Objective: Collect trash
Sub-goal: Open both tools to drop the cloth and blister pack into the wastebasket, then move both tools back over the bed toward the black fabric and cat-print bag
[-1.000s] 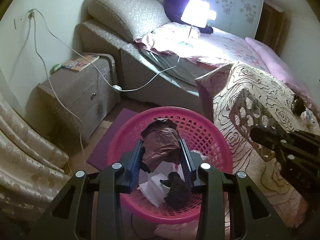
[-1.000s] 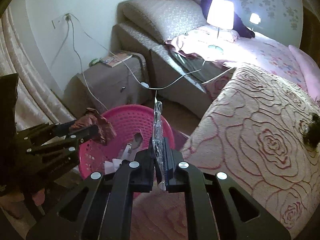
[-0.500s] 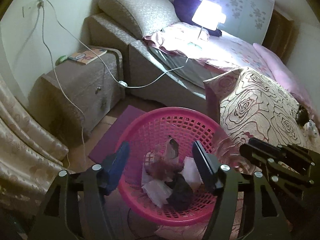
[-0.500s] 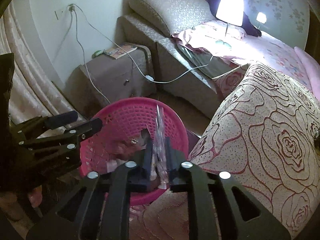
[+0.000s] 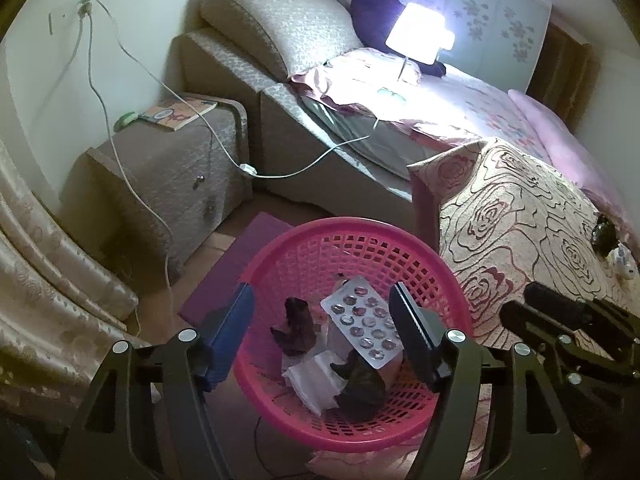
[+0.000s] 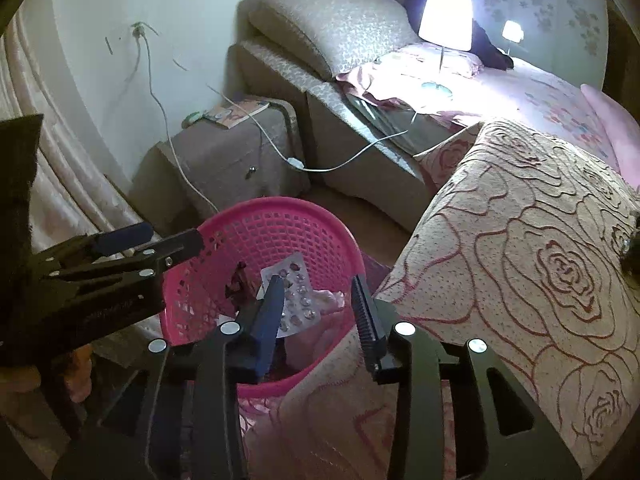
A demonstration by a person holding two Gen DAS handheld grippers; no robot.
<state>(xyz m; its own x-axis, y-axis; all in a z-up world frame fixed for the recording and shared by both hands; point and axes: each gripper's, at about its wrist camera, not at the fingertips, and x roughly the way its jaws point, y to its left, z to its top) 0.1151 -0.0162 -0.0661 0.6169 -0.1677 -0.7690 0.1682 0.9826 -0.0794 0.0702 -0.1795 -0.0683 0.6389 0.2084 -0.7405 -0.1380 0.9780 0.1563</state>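
Bed (image 5: 500,128) is seen at 1 o'clock; pink basket (image 5: 436,256), at 6 o'clock, holds blister pack (image 5: 366,322) and dark scraps (image 5: 298,326). Left tool (image 5: 322,334) and right tool (image 6: 318,308) are spread, empty. The light basket may be tipped if its rim is clipped on withdrawal.

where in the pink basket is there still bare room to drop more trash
The far half of the pink basket, behind the blister pack, is bare mesh. The near half is crowded: blister pack, white paper and dark wrappers.
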